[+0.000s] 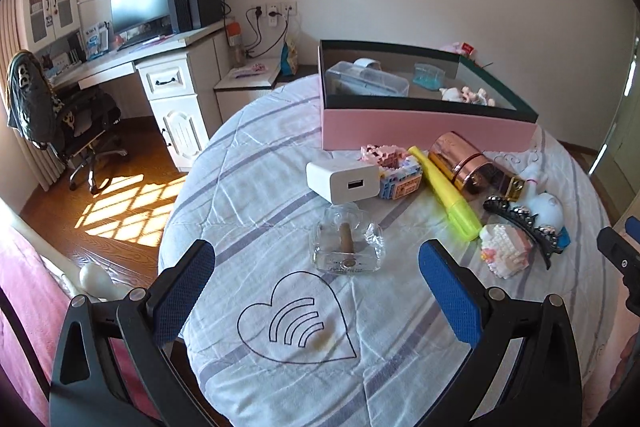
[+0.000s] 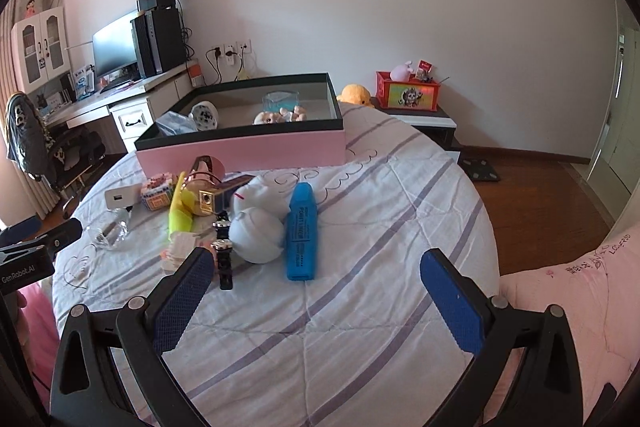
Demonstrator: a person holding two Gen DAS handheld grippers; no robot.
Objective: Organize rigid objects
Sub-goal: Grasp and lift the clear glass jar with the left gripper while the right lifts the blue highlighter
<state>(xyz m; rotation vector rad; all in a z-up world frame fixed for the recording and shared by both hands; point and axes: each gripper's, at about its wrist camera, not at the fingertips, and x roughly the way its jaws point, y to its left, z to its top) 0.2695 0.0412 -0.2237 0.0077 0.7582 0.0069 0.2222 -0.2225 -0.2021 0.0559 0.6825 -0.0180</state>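
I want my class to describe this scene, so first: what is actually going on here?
A person is tidying small items off a bed into a pink box. Both hand-held grippers are open and empty. The left hand-held gripper faces a clear glass bottle; the right hand-held gripper faces a blue highlighter. A white charger and yellow highlighter still lie loose on the bedspread.

The left claw (image 1: 316,279) fills the bottom of the frame, its blue-padded fingers (image 1: 188,291) spread wide with nothing between them, above a heart drawing (image 1: 296,323) on the striped bedspread (image 1: 248,163). Just beyond, at centre, lies a clear glass bottle (image 1: 347,245), with a white USB charger (image 1: 343,182) behind it. To the right sit a yellow highlighter (image 1: 446,199), a rose-gold cylinder (image 1: 464,163) and a black hair clip (image 1: 524,227). A pink box (image 1: 424,129) stands at upper right.
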